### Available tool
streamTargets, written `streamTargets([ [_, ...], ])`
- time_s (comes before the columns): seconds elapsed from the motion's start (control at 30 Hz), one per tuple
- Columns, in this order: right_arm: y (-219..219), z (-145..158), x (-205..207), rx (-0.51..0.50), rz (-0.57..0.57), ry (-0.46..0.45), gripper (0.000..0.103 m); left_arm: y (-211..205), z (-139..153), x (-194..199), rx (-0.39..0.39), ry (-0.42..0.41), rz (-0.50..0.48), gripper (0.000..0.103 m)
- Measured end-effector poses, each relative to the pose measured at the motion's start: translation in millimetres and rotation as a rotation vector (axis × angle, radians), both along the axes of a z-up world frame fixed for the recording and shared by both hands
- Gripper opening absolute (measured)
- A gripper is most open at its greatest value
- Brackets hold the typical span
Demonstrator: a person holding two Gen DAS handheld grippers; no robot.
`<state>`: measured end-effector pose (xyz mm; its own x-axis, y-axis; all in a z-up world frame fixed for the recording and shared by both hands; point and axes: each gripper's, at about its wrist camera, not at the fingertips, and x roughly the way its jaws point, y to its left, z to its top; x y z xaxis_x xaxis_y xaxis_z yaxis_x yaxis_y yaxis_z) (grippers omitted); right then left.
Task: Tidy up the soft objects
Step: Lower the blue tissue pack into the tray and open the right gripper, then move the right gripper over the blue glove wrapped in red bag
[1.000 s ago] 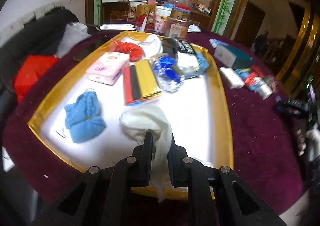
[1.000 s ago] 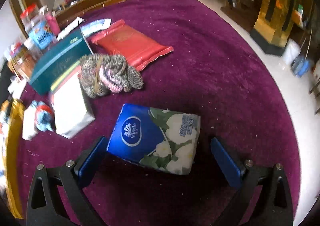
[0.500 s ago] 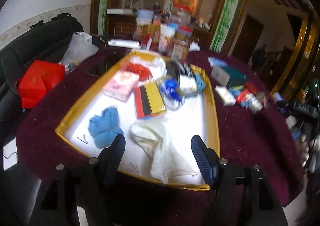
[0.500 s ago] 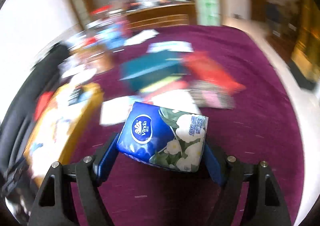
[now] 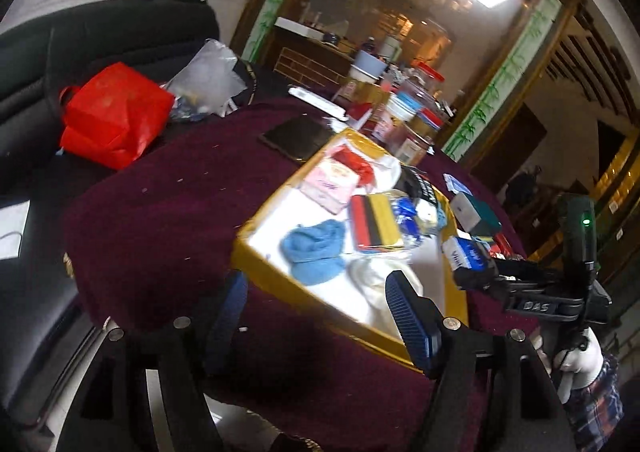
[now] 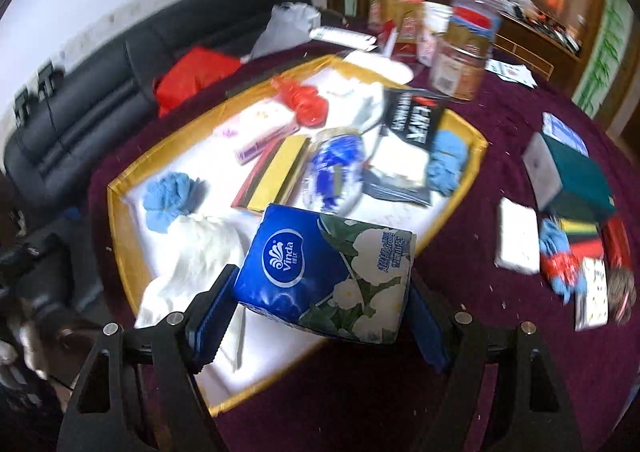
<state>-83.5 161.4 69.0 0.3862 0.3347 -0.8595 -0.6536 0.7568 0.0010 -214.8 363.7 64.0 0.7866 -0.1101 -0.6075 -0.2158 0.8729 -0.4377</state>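
Observation:
My right gripper [image 6: 316, 316] is shut on a blue Vinda tissue pack [image 6: 326, 268] and holds it above the near right part of the gold-rimmed white tray [image 6: 120, 212]. The pack also shows in the left wrist view [image 5: 466, 256]. In the tray lie a white cloth [image 6: 196, 252], a blue cloth [image 6: 168, 200], a pink tissue pack [image 6: 260, 128], a red-yellow pack [image 6: 276, 172] and more soft things. My left gripper [image 5: 316, 316] is open and empty, back from the tray's near edge [image 5: 272, 272], over the maroon tablecloth.
To the right of the tray on the maroon table lie a teal box [image 6: 572, 172], a white pack [image 6: 516, 240] and small items. Jars and boxes [image 6: 460, 52] stand at the back. A red bag [image 5: 112, 120] sits on the black sofa at the left.
My left gripper let go of the white cloth in the tray, opened and pulled back to the left. My right gripper closed on the tissue pack, lifted it and carried it over the tray.

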Motion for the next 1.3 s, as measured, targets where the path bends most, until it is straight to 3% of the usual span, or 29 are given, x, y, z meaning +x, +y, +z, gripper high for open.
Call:
streamTargets([
  [0.3,32,-26,26,-0.239,-0.022,-0.099,0.079,19,-17,-5,-0.053,0.006,0.008,0.075],
  [0.47,38,-35,35,-0.315,-0.033,-0.138,0.081,19,-20,-8,-0.059,0.008,-0.005,0.078],
  [0.6,41,-35,31,-0.330,-0.008,-0.152,0.085,22,-22,-9,-0.067,0.013,-0.005,0.078],
  [0.73,27,-14,29,-0.249,-0.034,-0.159,0.087,25,-20,-11,-0.066,0.014,0.005,0.081],
  [0.97,-50,28,26,-0.060,-0.169,-0.161,0.088,20,-19,-10,-0.063,0.026,0.007,0.081],
  [1.17,-180,46,31,0.040,-0.430,-0.171,0.088,-4,-4,-7,-0.043,-0.008,-0.060,0.084],
  [1.3,-271,35,35,0.096,-0.619,-0.125,0.088,-34,5,1,-0.040,-0.031,-0.148,0.085],
])
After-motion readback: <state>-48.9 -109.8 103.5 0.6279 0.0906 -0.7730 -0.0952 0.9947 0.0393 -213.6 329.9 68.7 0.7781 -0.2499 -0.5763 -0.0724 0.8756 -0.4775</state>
